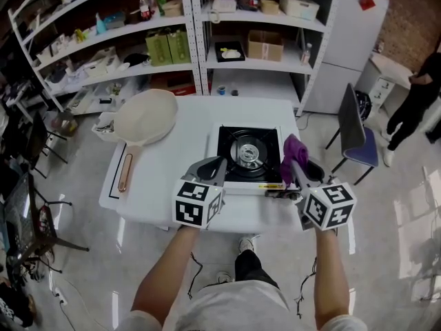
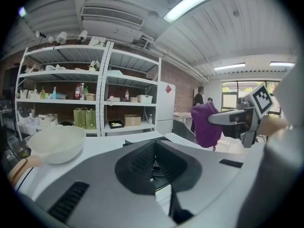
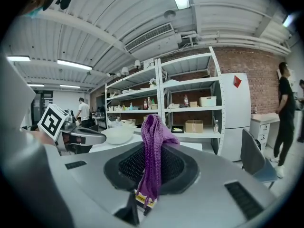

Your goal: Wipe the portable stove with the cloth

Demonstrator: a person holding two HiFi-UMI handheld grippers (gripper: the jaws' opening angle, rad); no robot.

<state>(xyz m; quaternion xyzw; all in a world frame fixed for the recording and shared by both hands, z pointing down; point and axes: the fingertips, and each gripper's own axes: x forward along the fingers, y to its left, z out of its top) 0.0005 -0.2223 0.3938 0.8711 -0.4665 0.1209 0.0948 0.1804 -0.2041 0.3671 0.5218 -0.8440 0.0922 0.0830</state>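
The right gripper [image 1: 295, 164], fingers clamped on the purple cloth [image 1: 293, 150], hangs at the right edge of the portable stove [image 1: 249, 152] on the desk [image 1: 172, 178], burner leftward and below; the left gripper [image 1: 218, 165], fingers together and empty, is at the stove's front-left corner.

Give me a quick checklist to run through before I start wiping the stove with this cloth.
1. Cloth clamped in right gripper: ok.
2. Cloth touching stove: not ok, it is held up by the stove's right edge.
3. Stove top free of things: ok.
4. Left gripper empty: ok, shut on nothing, near the stove's front left corner.
5. Pan out of the way: ok, left on the table, apart from the stove.
6. Burner off: cannot tell.
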